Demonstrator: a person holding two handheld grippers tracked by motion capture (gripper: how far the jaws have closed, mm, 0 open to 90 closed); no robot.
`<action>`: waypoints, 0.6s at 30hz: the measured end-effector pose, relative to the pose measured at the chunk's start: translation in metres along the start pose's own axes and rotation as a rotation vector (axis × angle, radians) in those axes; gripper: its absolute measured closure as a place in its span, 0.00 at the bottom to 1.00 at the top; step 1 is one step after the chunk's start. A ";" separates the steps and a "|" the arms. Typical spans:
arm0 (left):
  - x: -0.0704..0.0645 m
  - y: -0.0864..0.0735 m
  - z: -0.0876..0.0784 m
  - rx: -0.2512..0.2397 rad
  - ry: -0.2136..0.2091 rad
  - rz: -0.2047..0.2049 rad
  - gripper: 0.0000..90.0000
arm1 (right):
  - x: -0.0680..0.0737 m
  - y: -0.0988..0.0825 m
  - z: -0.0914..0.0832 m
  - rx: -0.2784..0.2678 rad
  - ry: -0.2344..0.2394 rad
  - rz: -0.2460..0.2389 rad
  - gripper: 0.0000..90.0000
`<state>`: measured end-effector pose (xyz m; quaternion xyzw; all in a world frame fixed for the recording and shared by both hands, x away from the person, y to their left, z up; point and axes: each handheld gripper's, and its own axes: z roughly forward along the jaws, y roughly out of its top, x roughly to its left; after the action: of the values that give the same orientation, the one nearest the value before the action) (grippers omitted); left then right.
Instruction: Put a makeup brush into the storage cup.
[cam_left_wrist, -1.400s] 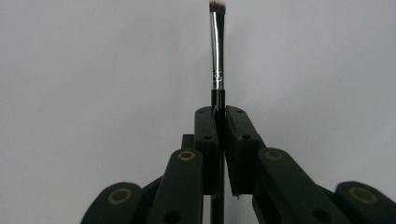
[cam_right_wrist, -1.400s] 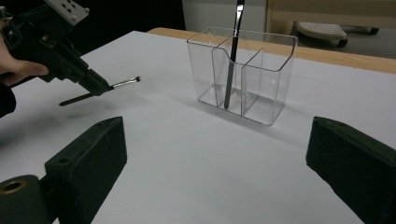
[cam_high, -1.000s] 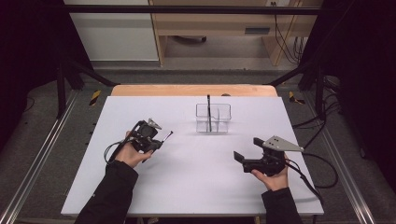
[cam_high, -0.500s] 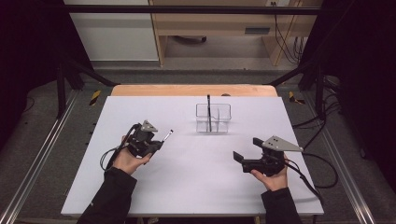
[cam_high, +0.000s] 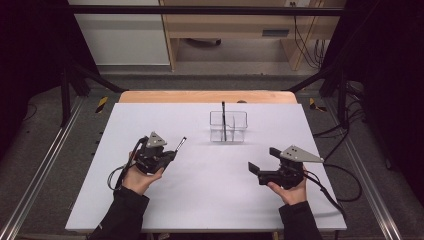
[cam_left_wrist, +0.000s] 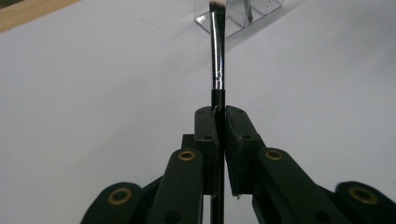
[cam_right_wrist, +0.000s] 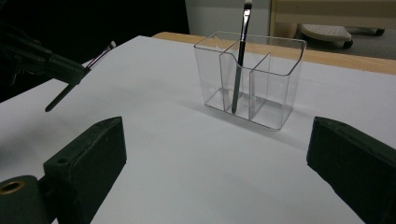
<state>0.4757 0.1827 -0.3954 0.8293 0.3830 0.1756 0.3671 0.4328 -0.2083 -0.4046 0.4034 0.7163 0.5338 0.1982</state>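
The left gripper (cam_left_wrist: 218, 119) has its jaws clenched on a makeup brush (cam_left_wrist: 217, 56). The black handle is pinched between the two pads and runs back below them, while the silver ferrule and the pale bristle tip stand straight out ahead of the jaw tips. In the high view the same left gripper (cam_high: 167, 156) sits in the person's left hand (cam_high: 137, 177) above the white table (cam_high: 200, 200), and the brush (cam_high: 180, 144) slants away from the jaws toward the far right, clear of the tabletop as far as can be told.

Ahead of the brush tip, well apart from it, stands a clear organizer (cam_left_wrist: 243, 14) with several compartments. In the high view this organizer (cam_high: 228, 127) lies beyond both grippers, nearer the far edge of the table.

The right gripper (cam_right_wrist: 215, 158) has its jaws released, spread wide with nothing between them. Straight ahead of the gap stands the organizer (cam_right_wrist: 250, 77), and a second brush (cam_right_wrist: 240, 60) leans upright in its left-hand compartment, with its tip rising above the rim. Off to the left of the right jaws, farther away, the left gripper holds its brush (cam_right_wrist: 100, 53) above the table. In the high view the right gripper (cam_high: 262, 170) rests in the right hand (cam_high: 290, 187).
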 end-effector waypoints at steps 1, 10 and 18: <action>-0.001 -0.001 -0.001 -0.011 0.002 -0.004 0.93 | 0.000 0.000 0.000 -0.001 0.001 0.002 0.06; -0.006 -0.004 -0.005 -0.089 0.017 -0.053 0.93 | 0.003 0.002 0.000 -0.014 0.000 0.019 0.05; -0.013 -0.002 -0.010 -0.131 0.013 -0.062 0.93 | 0.006 0.005 0.001 -0.033 -0.010 0.041 0.05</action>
<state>0.4607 0.1781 -0.3901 0.7901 0.3986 0.1940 0.4233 0.4314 -0.2023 -0.3990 0.4174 0.6980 0.5474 0.1975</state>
